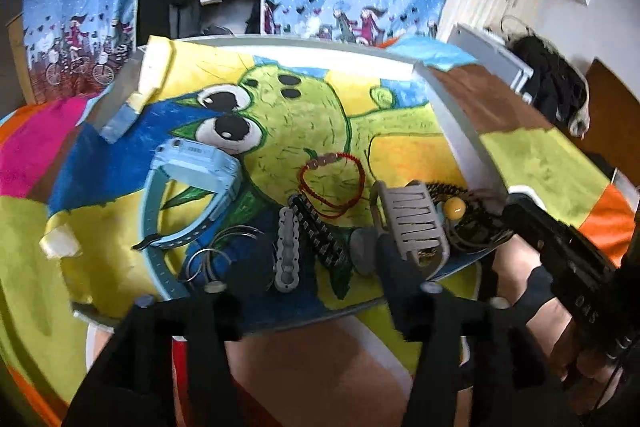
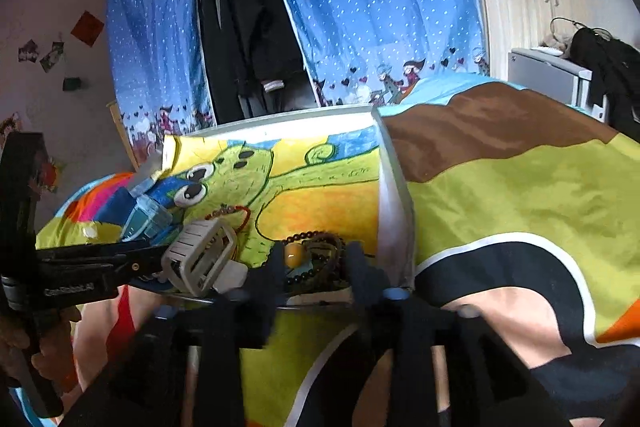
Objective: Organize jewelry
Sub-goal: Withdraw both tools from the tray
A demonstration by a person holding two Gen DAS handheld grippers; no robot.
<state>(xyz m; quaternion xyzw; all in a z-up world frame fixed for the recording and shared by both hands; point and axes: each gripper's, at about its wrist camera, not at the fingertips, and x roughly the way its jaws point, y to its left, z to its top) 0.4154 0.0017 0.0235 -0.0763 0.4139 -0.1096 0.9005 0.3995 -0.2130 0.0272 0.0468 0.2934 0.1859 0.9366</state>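
Left wrist view looks down on a shallow white tray [image 1: 460, 131] lined with a child's drawing of a green creature, resting on a bright patchwork bedspread [image 1: 552, 167]. Scattered jewelry sits on the lining. I count one light blue child's smartwatch [image 1: 192, 179], one red cord bracelet [image 1: 332, 183], one grey chain-link clip [image 1: 287, 251], one dark studded band [image 1: 320, 239], one grey claw hair clip [image 1: 412, 223], one pile of dark beaded strands [image 1: 472, 223] with one yellow bead [image 1: 455, 207], and a few thin wire rings [image 1: 216, 255], too fine to count.

The left gripper [image 1: 308, 263] has its jaws spread wide above the near edge of the tray. The chain-link clip and studded band lie between the two fingers, both with their long axes running roughly away from the camera, in line with the fingers. The claw clip sits just beside the right-hand finger [image 1: 394, 259], touching or nearly so.

In the right wrist view, the right gripper [image 2: 316, 267] is also spread, and the beaded strands [image 2: 320, 255] with the yellow bead [image 2: 294, 254] lie between its fingers, directly ahead, in the tray's near right corner by the tray wall [image 2: 394, 211]. Nothing is pinched by either tool.

My judgement: the right gripper is the nearer one to the beads and needs only to ease forward and close; the loose strands may slip or trail apart when lifted.
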